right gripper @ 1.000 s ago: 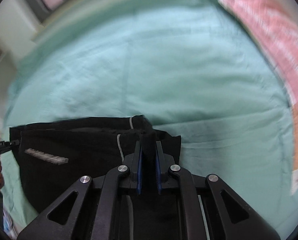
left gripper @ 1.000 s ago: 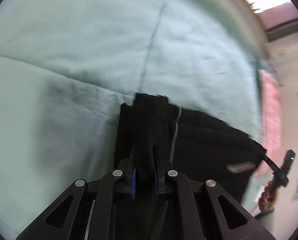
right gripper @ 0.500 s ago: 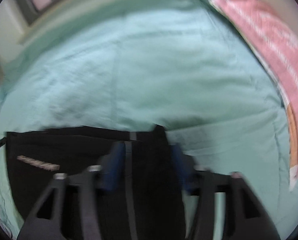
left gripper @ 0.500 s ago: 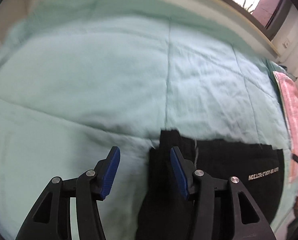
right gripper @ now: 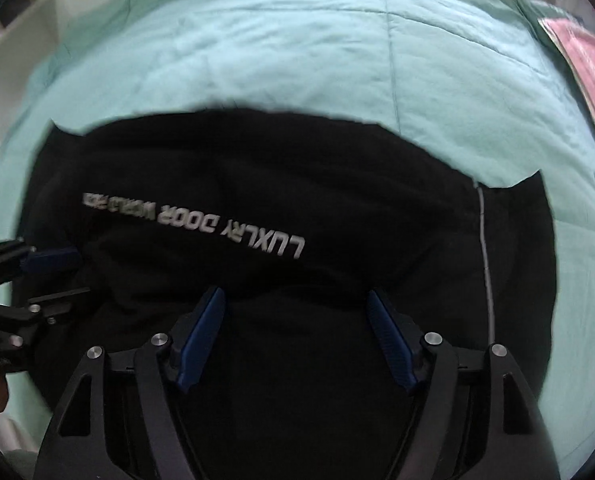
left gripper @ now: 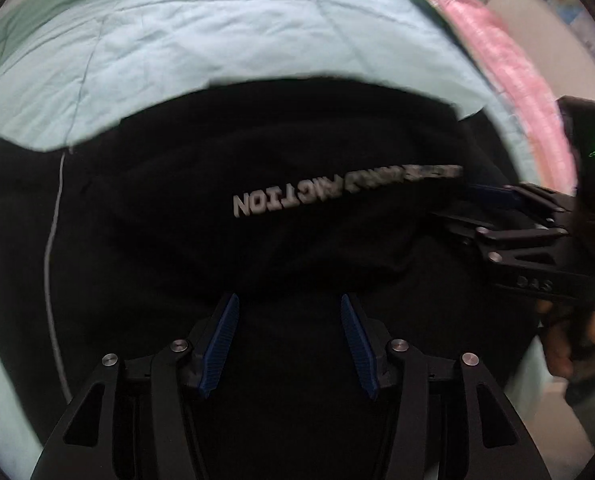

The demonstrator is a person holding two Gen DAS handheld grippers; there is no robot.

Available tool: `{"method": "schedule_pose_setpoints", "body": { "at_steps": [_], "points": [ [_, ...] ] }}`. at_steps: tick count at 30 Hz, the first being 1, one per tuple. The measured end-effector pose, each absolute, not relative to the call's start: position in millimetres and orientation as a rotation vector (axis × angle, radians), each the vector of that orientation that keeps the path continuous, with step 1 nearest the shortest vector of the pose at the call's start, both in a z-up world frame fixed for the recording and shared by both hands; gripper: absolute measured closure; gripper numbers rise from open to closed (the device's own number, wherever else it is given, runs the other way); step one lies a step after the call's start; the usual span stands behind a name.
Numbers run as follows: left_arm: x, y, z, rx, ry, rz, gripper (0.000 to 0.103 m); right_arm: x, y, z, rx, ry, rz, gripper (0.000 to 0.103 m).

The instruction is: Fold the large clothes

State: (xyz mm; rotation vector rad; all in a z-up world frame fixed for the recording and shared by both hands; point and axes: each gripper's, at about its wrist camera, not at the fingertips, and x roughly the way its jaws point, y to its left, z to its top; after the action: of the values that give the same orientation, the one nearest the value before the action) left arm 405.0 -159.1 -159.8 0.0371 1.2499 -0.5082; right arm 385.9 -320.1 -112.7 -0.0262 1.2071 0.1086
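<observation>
A black garment (left gripper: 201,184) with white lettering lies folded on a mint green bed cover (left gripper: 217,32). It also shows in the right wrist view (right gripper: 257,184). My left gripper (left gripper: 287,312) is open and empty, low over the garment's near fold. My right gripper (right gripper: 295,304) is open and empty, also just above the garment. The right gripper shows at the right edge of the left wrist view (left gripper: 497,208). The left gripper shows at the left edge of the right wrist view (right gripper: 45,272).
A pink cloth (left gripper: 509,64) lies along the right side of the bed, seen also in the right wrist view (right gripper: 589,60). The green cover (right gripper: 297,40) stretches beyond the garment. A wall stands behind the bed.
Both grippers have let go of the garment's corners and opened. They have drawn back and now hover over the middle of the garment, which lies flat.
</observation>
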Motion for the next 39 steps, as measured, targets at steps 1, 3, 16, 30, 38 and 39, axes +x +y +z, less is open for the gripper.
{"method": "schedule_pose_setpoints", "body": {
  "at_steps": [1, 3, 16, 30, 38, 39],
  "points": [
    [410.5, -160.9, -166.1, 0.033, 1.256, -0.485, 0.047, 387.4, -320.7, -122.8, -0.022, 1.208, 0.101, 0.026],
    [418.4, -164.1, -166.5, 0.033, 1.266, -0.454, 0.047, 390.7, -322.0, -134.6, -0.014, 1.204, 0.087, 0.026],
    [490.0, -162.0, -136.6, -0.032, 1.219, -0.436, 0.047, 451.3, -331.0, -105.2, 0.035, 1.178, 0.054, 0.034],
    [455.5, -132.5, -103.7, -0.123, 1.162, -0.489, 0.044, 427.3, -345.4, -83.4, 0.124, 1.167, 0.113, 0.032],
    [340.8, -115.8, -110.3, -0.094, 1.235, -0.527, 0.044, 317.6, -296.3, -62.1, -0.016, 1.213, 0.241, 0.032],
    [334.3, -115.0, -125.5, -0.086, 1.270, -0.499, 0.044, 309.4, -293.6, -82.4, -0.053, 1.249, 0.202, 0.032]
  ]
}}
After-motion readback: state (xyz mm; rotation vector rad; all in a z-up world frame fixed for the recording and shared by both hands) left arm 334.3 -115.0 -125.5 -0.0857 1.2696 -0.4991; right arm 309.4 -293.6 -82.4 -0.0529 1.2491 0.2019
